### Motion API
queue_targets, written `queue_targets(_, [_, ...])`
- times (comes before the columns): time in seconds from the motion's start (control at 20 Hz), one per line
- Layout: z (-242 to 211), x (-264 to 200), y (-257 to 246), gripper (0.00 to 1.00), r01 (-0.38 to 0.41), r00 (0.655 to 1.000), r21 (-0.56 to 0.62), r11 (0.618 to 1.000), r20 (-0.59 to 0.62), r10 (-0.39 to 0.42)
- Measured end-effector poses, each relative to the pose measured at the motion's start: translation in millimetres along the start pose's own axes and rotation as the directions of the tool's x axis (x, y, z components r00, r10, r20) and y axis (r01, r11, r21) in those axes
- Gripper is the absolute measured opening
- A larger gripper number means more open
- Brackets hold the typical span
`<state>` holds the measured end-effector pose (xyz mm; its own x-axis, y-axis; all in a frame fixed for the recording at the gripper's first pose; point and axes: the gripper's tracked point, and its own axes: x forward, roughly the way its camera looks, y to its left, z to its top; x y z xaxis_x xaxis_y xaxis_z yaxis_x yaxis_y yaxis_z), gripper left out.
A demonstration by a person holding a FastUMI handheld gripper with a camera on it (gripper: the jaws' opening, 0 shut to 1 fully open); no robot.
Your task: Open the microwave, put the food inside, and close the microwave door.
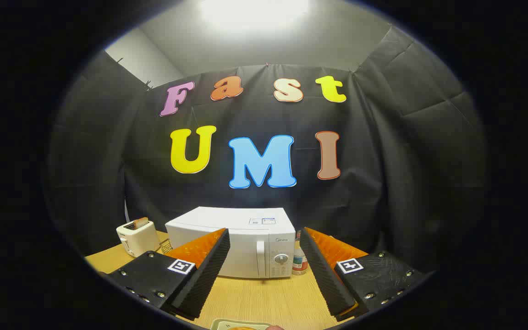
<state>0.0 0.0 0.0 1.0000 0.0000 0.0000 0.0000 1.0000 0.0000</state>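
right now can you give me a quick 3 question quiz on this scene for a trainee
1. True or false: the microwave door is closed.
2. What stands just right of the microwave, by its control panel: A) a bottle, B) a kettle, C) a mug?
3. Fill in: the gripper fingers are ____, with nothing between them but bare table.

Key
1. True; the handle sits flush on the front.
2. A. The toaster stands on the other side.
3. Open, spread apart short of the microwave.

One microwave (241, 243), one toaster (136, 237), one bottle (299, 260), one plate (234, 324), and one gripper (264, 270), its two fingers spread apart.
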Motion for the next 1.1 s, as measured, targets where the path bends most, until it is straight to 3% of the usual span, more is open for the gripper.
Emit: queue_targets(1.1, [-1, -1, -19, 0.97, 0.01, 1.0, 0.023, 1.0, 0.005, -0.011])
